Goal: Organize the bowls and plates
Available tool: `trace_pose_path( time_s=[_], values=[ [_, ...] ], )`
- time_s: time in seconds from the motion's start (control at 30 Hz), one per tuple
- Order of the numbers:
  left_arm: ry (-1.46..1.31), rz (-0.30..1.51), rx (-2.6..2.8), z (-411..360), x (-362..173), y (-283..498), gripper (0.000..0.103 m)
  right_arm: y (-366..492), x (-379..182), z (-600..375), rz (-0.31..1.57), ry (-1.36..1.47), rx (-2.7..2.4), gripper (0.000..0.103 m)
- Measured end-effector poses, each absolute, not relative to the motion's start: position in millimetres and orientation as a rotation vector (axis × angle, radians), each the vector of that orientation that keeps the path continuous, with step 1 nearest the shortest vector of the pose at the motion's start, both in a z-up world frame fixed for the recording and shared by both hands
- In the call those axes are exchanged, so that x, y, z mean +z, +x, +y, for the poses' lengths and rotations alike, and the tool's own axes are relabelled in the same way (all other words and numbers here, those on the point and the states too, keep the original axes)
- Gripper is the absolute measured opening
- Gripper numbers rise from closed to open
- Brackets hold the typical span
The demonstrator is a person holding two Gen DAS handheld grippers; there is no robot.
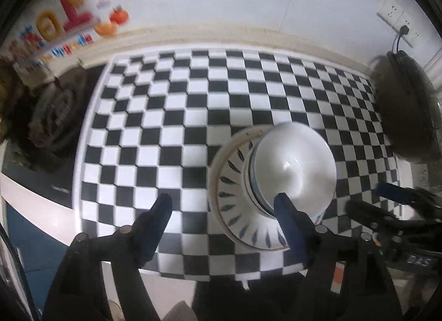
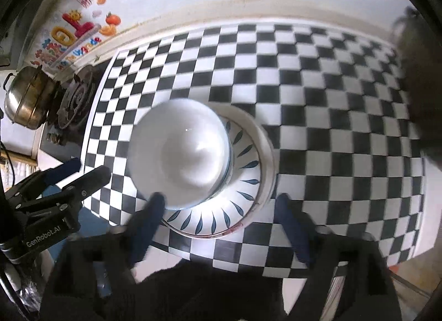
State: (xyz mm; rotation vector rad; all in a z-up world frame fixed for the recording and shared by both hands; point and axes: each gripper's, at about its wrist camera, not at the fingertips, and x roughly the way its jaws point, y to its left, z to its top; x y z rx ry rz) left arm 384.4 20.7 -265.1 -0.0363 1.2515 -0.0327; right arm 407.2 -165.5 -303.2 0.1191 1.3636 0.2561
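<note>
Over on the left wrist view, the left gripper (image 1: 223, 207) hangs with fingers spread wide, holding nothing; a white bowl (image 1: 295, 169) sits stacked in a leaf-patterned plate (image 1: 234, 210) on the checkered mat (image 1: 165, 116). Through the right wrist view, the right gripper (image 2: 221, 207) likewise gapes apart above that stack.
</note>
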Motion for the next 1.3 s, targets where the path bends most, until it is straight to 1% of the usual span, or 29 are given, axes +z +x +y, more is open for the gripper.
trace_pose_path(
  time_s=[0.03,0.13,0.23,0.53,0.83,1.07,1.3],
  values=[
    [-0.035,1.236,-0.030,23,-260,382,0.089,403,-295,-166,1.340,0.111,0.238,0.087],
    [-0.019,1.170,-0.009,24,-243,373,0.098,389,-269,-167,1.258,0.083,0.190,0.090],
    [-0.008,1.116,0.007,22,-224,363,0.098,375,-240,-168,1.171,0.069,0.154,0.091],
    [-0.028,0.996,-0.001,12,-167,321,0.098,332,-174,-170,1.006,0.058,0.137,0.093],
    [-0.046,0.869,0.019,-1,-114,252,0.098,250,-109,-186,0.846,0.033,0.104,0.093],
    [-0.019,0.790,0.047,-14,-79,188,0.098,176,-71,-193,0.766,0.009,0.109,0.093],
    [0.009,0.734,0.076,-20,-45,119,0.098,106,-43,-198,0.729,0.010,0.106,0.093]
  ],
)
